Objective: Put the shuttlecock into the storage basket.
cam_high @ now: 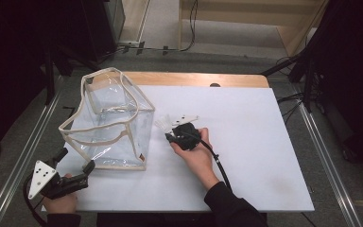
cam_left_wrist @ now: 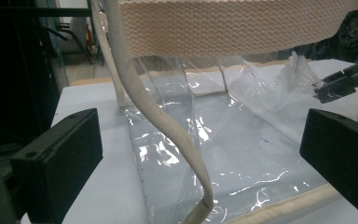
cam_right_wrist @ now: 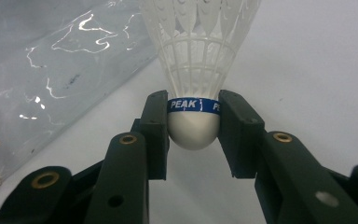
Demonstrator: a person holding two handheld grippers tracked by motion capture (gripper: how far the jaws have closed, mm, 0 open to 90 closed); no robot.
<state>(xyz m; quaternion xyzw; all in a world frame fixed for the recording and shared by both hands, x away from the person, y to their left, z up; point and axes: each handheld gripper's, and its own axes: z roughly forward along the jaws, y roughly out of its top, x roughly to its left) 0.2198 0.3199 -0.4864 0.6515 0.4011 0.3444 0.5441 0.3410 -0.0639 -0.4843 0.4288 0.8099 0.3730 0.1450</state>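
While we look along the right gripper (cam_right_wrist: 193,123) from its own camera, we see its two black jaws drawn in narrow on a white shuttlecock (cam_right_wrist: 196,70), the pads pressing either side of the rounded cork just at the blue band that reads PEAK. Its feather skirt fans out ahead of the jaws, away from the hand. Just past that gripper and off to one side lies the wall of the clear plastic bag (cam_right_wrist: 51,70), near the shuttlecock but not touching it. From the high view we find the right gripper (cam_high: 170,128) lying low over the white table sheet (cam_high: 246,142), the shuttlecock (cam_high: 163,124) at its tip pointing toward the bag's near right corner, with the right hand (cam_high: 196,153) wrapped round the body and the cable trailing back toward the sleeve. Our left gripper (cam_high: 75,161) sits at the near left corner of the table, its jaws standing wide with nothing between them, aimed at the bag (cam_high: 111,118). In the left gripper view the bag's woven cream handle (cam_left_wrist: 233,25) crosses overhead and a cream strap (cam_left_wrist: 168,126) curls down in front, and beyond the clear walls the shuttlecock (cam_left_wrist: 300,74) shows in the other gripper's tip.
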